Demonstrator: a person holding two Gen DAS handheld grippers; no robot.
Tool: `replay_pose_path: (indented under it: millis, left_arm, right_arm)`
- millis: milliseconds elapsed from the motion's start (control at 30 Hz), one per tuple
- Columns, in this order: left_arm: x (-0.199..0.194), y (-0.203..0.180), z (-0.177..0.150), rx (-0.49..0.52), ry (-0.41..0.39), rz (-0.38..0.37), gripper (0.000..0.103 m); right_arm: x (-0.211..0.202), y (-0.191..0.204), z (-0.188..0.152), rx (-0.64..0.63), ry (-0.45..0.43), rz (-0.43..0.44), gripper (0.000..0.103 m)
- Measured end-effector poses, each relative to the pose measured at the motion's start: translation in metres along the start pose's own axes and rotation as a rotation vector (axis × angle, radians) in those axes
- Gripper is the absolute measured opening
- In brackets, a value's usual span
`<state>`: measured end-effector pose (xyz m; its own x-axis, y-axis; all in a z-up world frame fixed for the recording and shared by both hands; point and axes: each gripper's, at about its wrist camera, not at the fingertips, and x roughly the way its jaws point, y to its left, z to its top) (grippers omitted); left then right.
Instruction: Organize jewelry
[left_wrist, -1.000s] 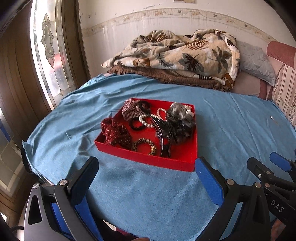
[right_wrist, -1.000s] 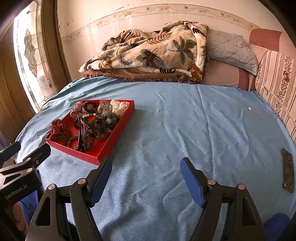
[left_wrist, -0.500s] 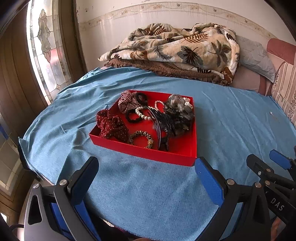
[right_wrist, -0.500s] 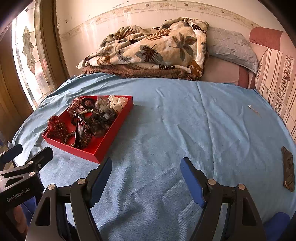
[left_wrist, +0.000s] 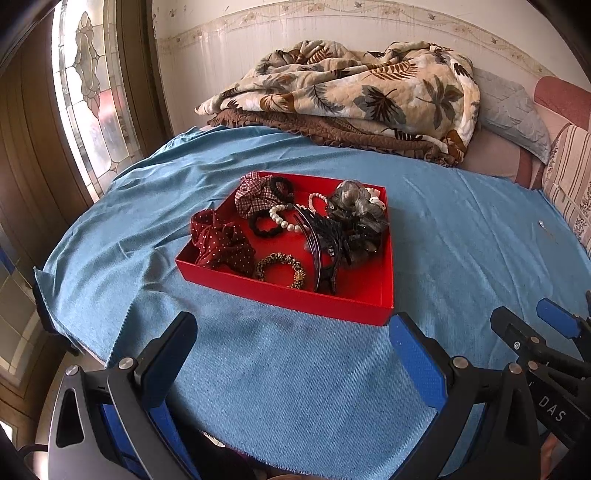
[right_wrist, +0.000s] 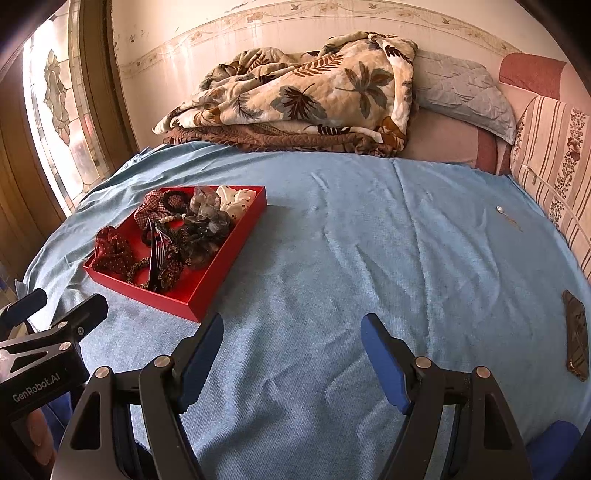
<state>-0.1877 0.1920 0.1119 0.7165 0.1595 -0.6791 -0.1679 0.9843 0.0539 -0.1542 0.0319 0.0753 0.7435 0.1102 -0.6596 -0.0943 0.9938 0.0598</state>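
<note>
Surroundings: leaf-print quilt (left_wrist: 354, 96) at the far end of a blue bedsheet (left_wrist: 295, 387)
Tray: red tray (left_wrist: 284, 293) mid-sheet, heaped with scrunchies (left_wrist: 225, 245), pearl bracelet (left_wrist: 282, 219), black combs (left_wrist: 325, 240)
Left gripper (left_wrist: 291, 336): wide open, empty, near tray
Right gripper (right_wrist: 291, 336): wide open, empty

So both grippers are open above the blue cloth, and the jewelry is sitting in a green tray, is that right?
Not quite: the tray is red, not green, as the left wrist view shows plainly. The rest holds: the left gripper and right gripper are both open above the blue cloth, and the jewelry sits in the tray.
</note>
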Motion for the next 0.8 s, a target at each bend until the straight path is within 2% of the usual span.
replay_pose_path:
  millis: [800]
  left_arm:
    - [0.0043,0.0024,-0.0016,-0.006,0.019,-0.008,0.103]
  right_arm:
    - [0.0017,0.0027,-0.0020,-0.006,0.002,0.000,0.081]
